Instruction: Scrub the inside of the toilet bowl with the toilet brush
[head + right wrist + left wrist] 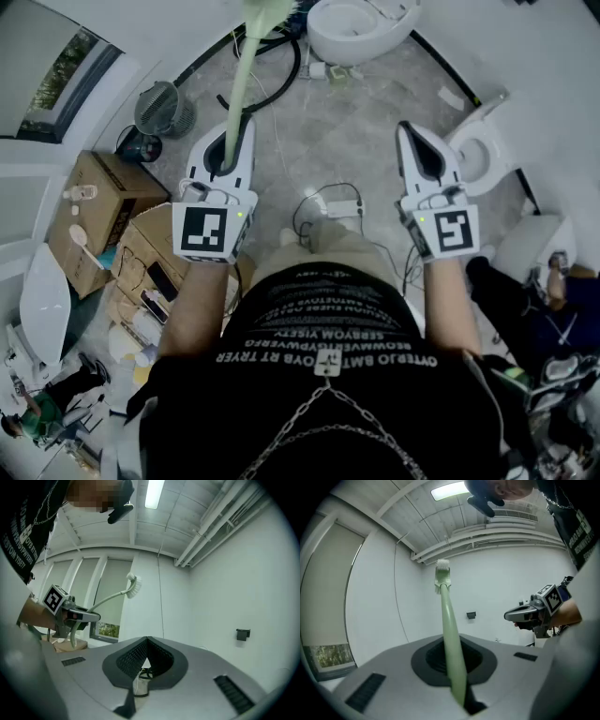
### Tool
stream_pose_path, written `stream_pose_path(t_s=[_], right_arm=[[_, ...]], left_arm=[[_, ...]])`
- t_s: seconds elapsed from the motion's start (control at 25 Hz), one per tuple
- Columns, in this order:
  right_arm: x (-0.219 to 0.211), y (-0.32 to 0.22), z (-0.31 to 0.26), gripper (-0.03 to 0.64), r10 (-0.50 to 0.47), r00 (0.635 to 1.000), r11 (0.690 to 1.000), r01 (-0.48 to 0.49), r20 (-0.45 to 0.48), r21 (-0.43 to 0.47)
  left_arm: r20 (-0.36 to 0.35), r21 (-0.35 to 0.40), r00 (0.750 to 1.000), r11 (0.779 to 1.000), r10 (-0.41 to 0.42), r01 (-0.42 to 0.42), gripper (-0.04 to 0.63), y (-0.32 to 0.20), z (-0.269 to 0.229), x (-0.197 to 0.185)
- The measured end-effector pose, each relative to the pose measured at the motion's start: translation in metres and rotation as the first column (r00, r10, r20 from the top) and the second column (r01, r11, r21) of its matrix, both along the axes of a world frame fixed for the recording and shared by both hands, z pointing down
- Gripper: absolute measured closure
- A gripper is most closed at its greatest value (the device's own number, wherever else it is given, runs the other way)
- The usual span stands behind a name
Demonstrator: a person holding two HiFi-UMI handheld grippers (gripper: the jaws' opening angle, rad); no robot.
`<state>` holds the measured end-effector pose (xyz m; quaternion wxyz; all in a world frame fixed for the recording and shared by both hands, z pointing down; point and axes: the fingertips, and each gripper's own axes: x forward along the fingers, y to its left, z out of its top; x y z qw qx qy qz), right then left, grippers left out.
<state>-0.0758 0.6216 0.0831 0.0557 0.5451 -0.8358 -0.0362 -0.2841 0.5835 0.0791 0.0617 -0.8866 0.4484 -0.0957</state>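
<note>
A: Left gripper [235,127]?
B: We find it pinching the brush [243,82] low on its handle. The shaft runs out between the jaws, with the bristles at the far end, in the air.
A: Right gripper [405,128]?
B: Jaws pressed together, nothing between them.
A: Toilet [328,45]?
B: It's ahead on the floor. We see the brush head left of it, not inside.

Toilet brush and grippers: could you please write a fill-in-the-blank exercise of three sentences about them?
1. The toilet brush, held by the left gripper, has a pale ___ handle.
2. The right gripper has ___ between its fingers.
3. In the head view, the toilet bowl nearest the brush's bristles appears at the ___ edge of the picture.

Missing words: green; nothing; top.
</note>
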Motion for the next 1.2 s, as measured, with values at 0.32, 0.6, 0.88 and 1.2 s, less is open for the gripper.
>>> stream_pose_path(t_s=[0.32, 0.6, 0.88, 1.2], right_arm=[[0.005, 0.029, 0.007, 0.624, 0.025, 0.999, 0.999, -0.023, 0.038, -0.045], [0.025, 0.022, 0.009, 0.624, -0.051, 0.997, 0.997, 0.054, 0.055, -0.054], [0.046, 0.011, 0.005, 0.624, -0.128, 0.99, 0.99, 0.131, 0.06, -0.05], [0.066, 0.013, 0.012, 0.624, -0.097, 0.99, 0.993, 0.103, 0.098, -0.057]], left_arm=[[-0.018, -0.041, 0.999, 0.998, -0.041, 0.041, 0.594, 0.026, 0.007, -0.004], [-0.047, -0.078, 0.994, 0.993, -0.097, 0.094, 0.595, 0.022, 0.008, 0.025], [-0.049, -0.135, 0.986, 0.979, -0.158, 0.15, 0.595, 0.028, 0.014, 0.041], [-0.05, -0.151, 0.995, 0.985, -0.092, 0.083, 0.595, 0.026, 0.014, 0.052]])
